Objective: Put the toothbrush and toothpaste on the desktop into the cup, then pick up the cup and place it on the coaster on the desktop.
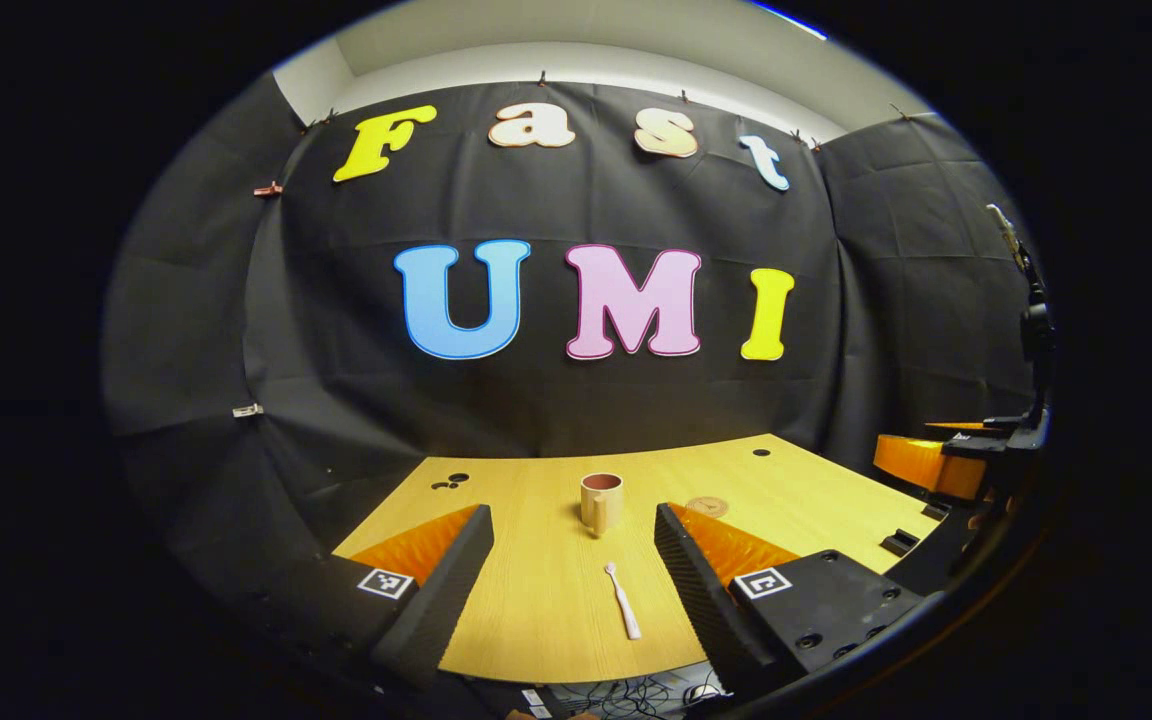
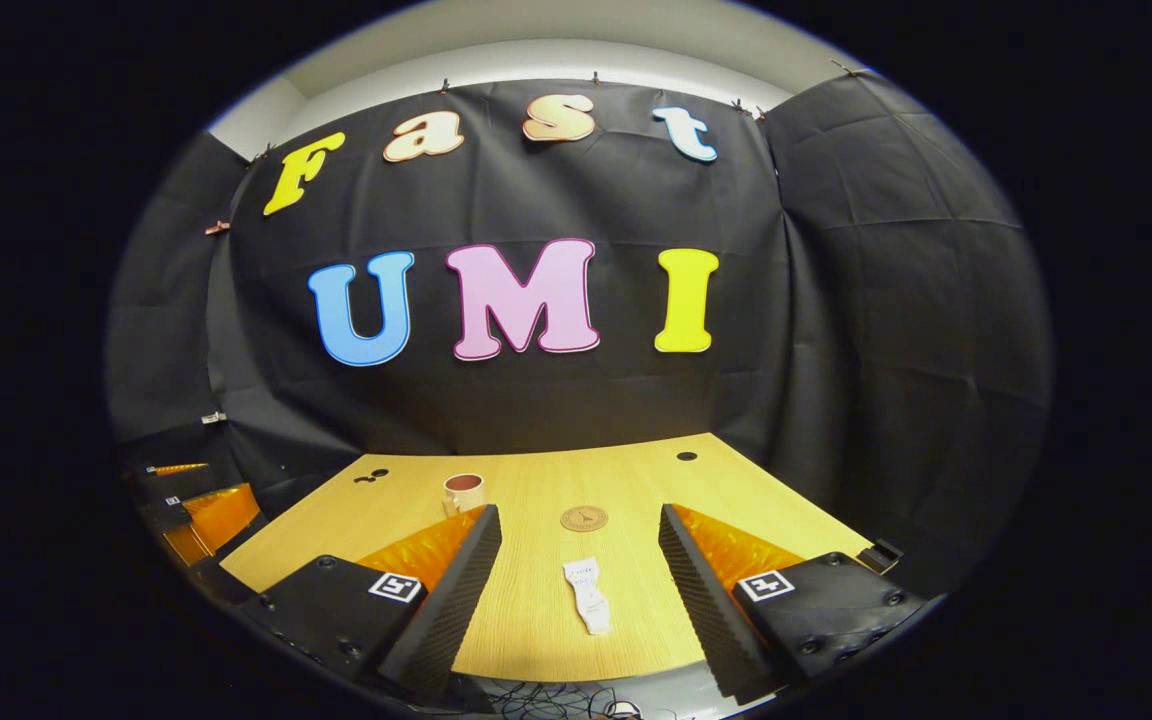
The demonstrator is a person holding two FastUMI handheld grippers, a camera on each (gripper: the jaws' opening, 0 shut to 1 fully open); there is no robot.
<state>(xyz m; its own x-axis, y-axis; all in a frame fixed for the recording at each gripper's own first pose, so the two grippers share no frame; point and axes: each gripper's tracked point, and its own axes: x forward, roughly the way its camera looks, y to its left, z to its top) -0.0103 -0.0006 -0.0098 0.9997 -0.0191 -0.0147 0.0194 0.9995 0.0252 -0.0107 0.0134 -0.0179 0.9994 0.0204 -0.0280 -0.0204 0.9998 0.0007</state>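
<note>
At lower centre, between my left tool's wide-open, empty fingers, lies the toothbrush: light, stiff, best pinched mid-handle. My right tool, equally spread, frames the soft toothpaste.

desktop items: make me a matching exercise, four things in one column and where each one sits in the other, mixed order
Things
1. pale toothbrush
2. white toothpaste tube
3. tan ceramic cup
4. round brown coaster

Places
A. lying flat between the right claw's open fingers, in the right gripper view
B. standing upright, beyond the toothbrush
C. lying flat between the left claw's open fingers, in the left gripper view
D. flat on the wooden desktop, beyond the toothpaste

Pairs: 1-C, 2-A, 3-B, 4-D
</note>
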